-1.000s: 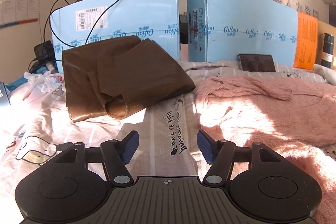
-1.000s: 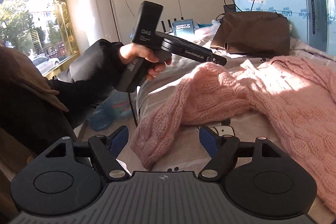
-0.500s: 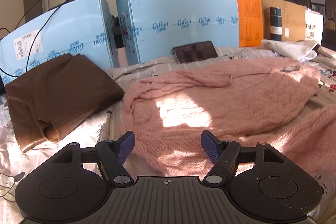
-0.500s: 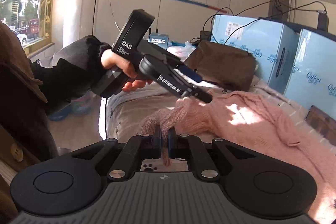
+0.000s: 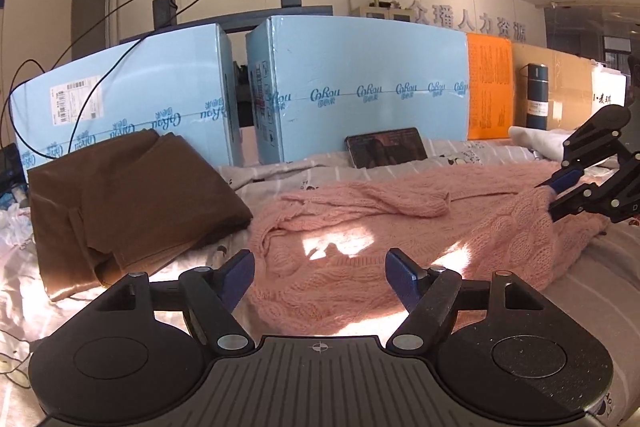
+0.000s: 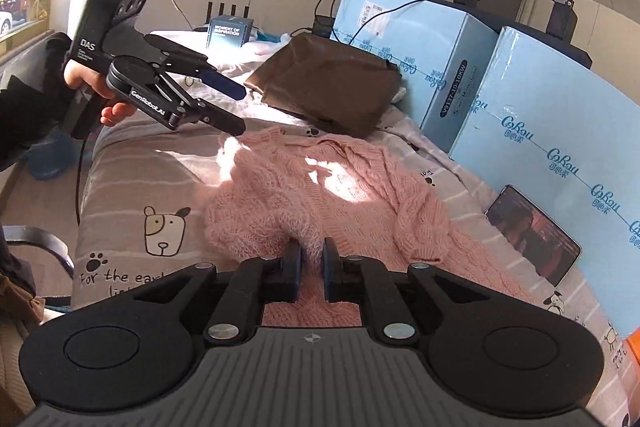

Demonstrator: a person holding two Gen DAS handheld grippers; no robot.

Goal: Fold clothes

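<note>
A pink knitted sweater [image 5: 360, 227] lies spread on the bed, partly in sunlight. My right gripper [image 6: 311, 255] pinches a bunch of its knit between the pads, and its jaws are opening a little. In the left wrist view the right gripper [image 5: 552, 197] holds that bunch lifted at the far right. My left gripper [image 5: 320, 263] hovers over the sweater's near edge, its jaws opening with nothing pressed between them. In the right wrist view a hand holds the left gripper [image 6: 238, 109] just above the sweater [image 6: 320, 187]. A folded brown garment [image 5: 132, 199] rests to the left.
Two light-blue cartons [image 5: 360, 87] with cables on top stand behind the bed, and a dark tablet [image 5: 386, 147] leans on one. An orange box [image 5: 490, 91] and a dark flask [image 5: 536, 95] are further right. The striped sheet [image 6: 164, 231] carries a cartoon dog print.
My right gripper shut on the hanging end of the sweater and carried it up over the bed. My left gripper swung right from the brown garment to the sweater, its jaws widening.
</note>
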